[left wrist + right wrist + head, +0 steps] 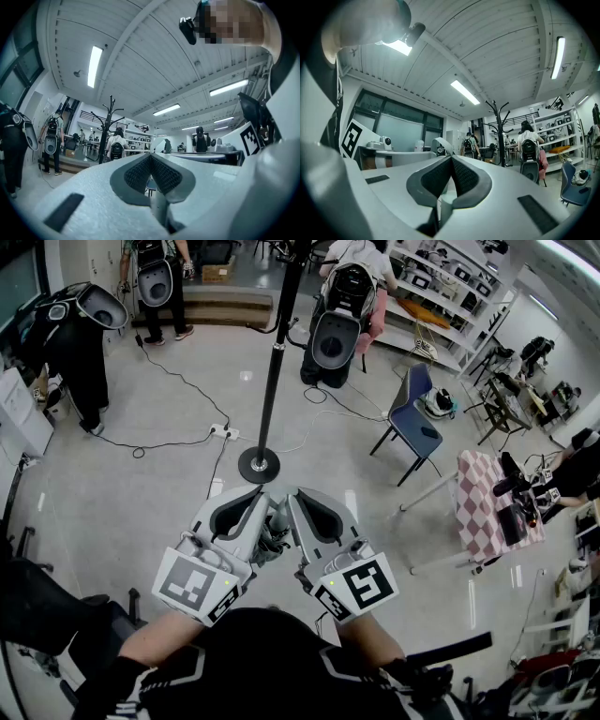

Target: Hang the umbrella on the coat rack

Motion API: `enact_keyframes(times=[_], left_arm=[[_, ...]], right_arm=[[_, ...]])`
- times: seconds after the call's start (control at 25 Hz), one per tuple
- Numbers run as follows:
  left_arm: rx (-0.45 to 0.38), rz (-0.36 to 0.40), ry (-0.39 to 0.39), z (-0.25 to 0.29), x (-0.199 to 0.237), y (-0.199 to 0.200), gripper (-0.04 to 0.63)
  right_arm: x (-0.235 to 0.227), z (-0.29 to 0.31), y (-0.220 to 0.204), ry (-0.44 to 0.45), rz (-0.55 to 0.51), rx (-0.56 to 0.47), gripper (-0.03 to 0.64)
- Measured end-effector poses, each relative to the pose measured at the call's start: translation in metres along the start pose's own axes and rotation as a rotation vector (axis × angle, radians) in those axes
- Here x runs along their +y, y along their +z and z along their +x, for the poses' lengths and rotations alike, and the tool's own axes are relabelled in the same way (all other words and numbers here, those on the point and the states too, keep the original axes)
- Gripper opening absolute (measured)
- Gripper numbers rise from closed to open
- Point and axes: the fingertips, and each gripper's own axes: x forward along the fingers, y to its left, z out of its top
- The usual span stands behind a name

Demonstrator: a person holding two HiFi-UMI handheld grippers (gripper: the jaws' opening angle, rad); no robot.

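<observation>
The left gripper [151, 157] and right gripper [451, 159], 2 pinched-together empty tools, hold nothing; no umbrella shows and the coat rack [272, 362] looks bare, so everything seems left.

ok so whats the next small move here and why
Probably open a claw and look round for the umbrella. The left claw and right claw are both shut on nothing, held side by side, and no umbrella shows in any view. The coat rack stands just ahead, so there is nothing to hang yet.
</observation>
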Motion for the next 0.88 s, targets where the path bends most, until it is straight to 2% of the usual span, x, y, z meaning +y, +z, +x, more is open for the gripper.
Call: enact_keyframes(times=[0.56,0.88], left_arm=[[0.004,-0.013,-0.004,-0.012,0.008,-0.001,0.011],[0.017,-0.015,-0.001,-0.02,0.035,-0.001,0.011]], right_arm=[[0.008,0.004,-0.003,-0.012,0.014,-0.004,0.008],[0.014,0.025,-0.002,-0.031,0.033,0.003,0.008]])
